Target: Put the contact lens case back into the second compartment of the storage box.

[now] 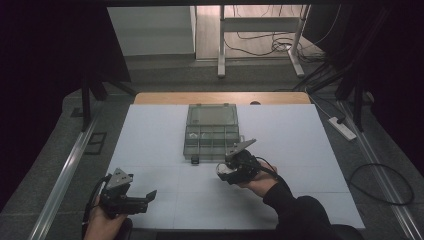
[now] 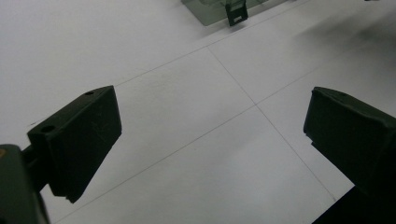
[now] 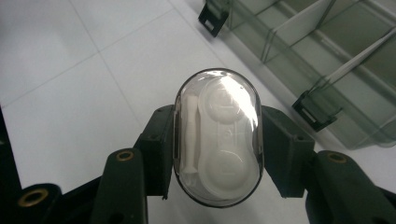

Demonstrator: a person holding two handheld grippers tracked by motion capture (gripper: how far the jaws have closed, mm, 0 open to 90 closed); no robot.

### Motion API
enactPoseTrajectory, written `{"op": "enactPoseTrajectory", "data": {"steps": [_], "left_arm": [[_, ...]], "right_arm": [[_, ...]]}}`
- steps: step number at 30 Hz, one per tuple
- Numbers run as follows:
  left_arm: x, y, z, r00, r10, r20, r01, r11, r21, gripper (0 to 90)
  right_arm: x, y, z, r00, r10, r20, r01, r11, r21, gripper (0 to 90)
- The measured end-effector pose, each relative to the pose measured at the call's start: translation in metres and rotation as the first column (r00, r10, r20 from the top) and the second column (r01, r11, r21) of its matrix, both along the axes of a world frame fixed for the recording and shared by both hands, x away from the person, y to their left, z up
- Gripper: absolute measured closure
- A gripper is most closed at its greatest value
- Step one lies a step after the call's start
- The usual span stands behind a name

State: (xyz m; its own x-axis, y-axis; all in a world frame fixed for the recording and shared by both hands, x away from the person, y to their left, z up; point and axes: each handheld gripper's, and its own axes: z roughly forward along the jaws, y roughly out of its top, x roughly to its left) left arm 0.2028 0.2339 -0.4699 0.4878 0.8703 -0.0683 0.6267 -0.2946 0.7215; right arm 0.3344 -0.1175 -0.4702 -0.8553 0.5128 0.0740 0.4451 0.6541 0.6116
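My right gripper (image 3: 217, 140) is clamped on a small oval contact lens case (image 3: 218, 137): both jaws press its long sides, and the clear domed cover faces the camera in the right gripper view. Through the cover I see a white insert with two round wells, one toward twelve o'clock and one toward six, and a slim white stick lying along the nine o'clock side. In the high view the right gripper (image 1: 226, 172) sits off the mat, just at the five o'clock corner of the organizer box (image 1: 211, 132), and the case (image 1: 223, 171) shows as a pale patch at its tip.

The organizer box is smoky clear plastic. Its lid stands open toward twelve o'clock, and the tray at six o'clock is split into small compartments. From the right gripper view the tray (image 3: 327, 60) lies at two o'clock of the case, apart from it, with two dark latches (image 3: 314, 111) along its near edge.

My left gripper (image 1: 136, 201) rests near the seven o'clock corner of the white mat (image 1: 160, 145), well apart from the box. In the left gripper view its jaws stand wide apart with only bare mat (image 2: 205, 140) between them; a corner of the box (image 2: 215, 11) shows at twelve o'clock.
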Motion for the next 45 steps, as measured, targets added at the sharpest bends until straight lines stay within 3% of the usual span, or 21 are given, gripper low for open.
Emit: {"op": "enactPoseTrajectory", "data": {"steps": [17,27,40,45], "left_arm": [[0.000,-0.001,0.000,0.9999,-0.016,0.002,0.016,0.9999,-0.001,3.8],[0.000,-0.001,0.000,0.9997,-0.023,0.002,0.023,0.9997,0.002,3.8],[0.000,-0.001,0.000,0.9997,-0.026,0.002,0.026,0.9997,0.000,3.8],[0.000,-0.001,0.000,0.9996,-0.027,0.002,0.027,0.9996,-0.002,3.9]], "right_arm": [[0.025,0.008,0.007,0.9976,-0.069,0.002,0.069,0.9965,0.049,48.8],[0.038,0.019,0.009,0.9949,-0.099,0.015,0.098,0.9938,0.051,48.8],[0.061,0.035,0.008,0.9860,-0.166,0.021,0.164,0.9845,0.062,48.9],[0.072,0.044,0.007,0.9783,-0.205,0.031,0.203,0.9775,0.057,48.8]]}}
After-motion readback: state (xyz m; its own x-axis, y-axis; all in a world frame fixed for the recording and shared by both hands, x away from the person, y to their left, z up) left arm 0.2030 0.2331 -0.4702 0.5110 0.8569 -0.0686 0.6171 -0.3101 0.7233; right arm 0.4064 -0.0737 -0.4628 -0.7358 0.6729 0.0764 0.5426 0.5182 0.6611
